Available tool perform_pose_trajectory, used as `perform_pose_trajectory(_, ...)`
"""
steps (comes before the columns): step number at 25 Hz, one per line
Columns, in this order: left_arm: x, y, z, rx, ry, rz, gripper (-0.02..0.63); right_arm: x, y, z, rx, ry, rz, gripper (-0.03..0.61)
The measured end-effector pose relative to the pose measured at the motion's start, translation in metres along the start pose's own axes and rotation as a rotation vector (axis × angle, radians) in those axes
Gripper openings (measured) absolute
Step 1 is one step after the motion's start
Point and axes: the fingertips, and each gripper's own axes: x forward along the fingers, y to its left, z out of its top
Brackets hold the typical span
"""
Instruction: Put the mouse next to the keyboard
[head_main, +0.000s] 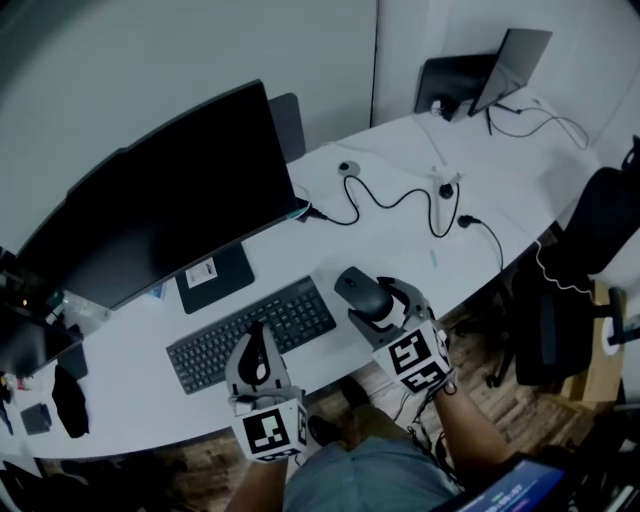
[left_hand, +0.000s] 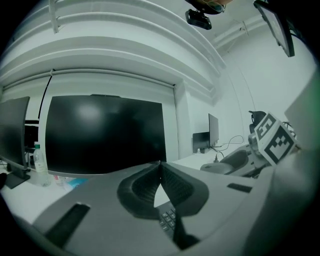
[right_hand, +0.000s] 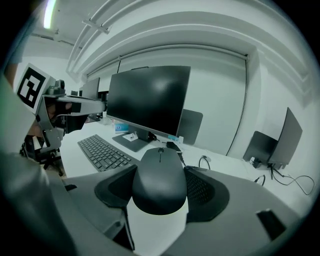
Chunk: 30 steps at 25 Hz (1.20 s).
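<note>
On the white desk (head_main: 400, 240), just right of the keyboard (head_main: 250, 333) and not touching it, sits the black mouse (right_hand: 160, 180). The right gripper (head_main: 378, 303) grasps the mouse, one jaw against each of its sides. The left gripper (left_hand: 160, 170) hangs over the keyboard's near edge, its jaws clenched together on nothing. A dark monitor (head_main: 170, 210) stands behind the keyboard.

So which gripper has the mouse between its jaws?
The right gripper: the mouse sits between its jaws. The left gripper's jaws are shut, empty.
</note>
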Motion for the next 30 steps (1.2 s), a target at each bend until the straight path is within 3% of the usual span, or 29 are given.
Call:
perform_pose_trajectory(16,0.035,0.018,-0.043,-0.007,0.134,0.025,0.005,0.070,-0.008,-0.048,0.077,0.113,0.039,0.302)
perform_pose_trajectory(30,0.060,0.021,-0.065,-0.016,0.197,0.025,0.005,0.104,-0.015,-0.086,0.127,0.189,0.055,0.302)
